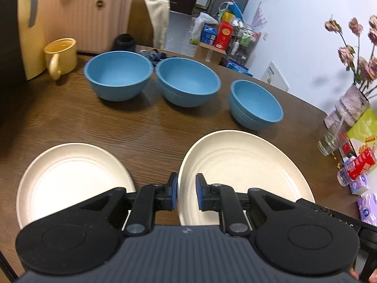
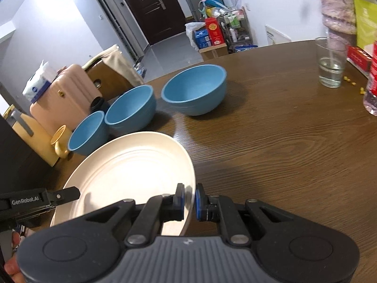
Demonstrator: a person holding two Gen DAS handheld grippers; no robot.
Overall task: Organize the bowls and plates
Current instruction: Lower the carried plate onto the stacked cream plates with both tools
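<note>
right hand-held gripper [image 2: 190, 197]: clamped on tilted cream plate [image 2: 132, 172] rim | left hand-held gripper [image 1: 186, 192]: narrow gap, straddling that rim | second plate [image 1: 70, 179]: left view only, flat on surface [image 1: 141, 129]

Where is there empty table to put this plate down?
Bare wood lies between the right bowl and the water glass, and a strip between bowls and plates. It is crowded by the snacks at the table's right edge.
</note>
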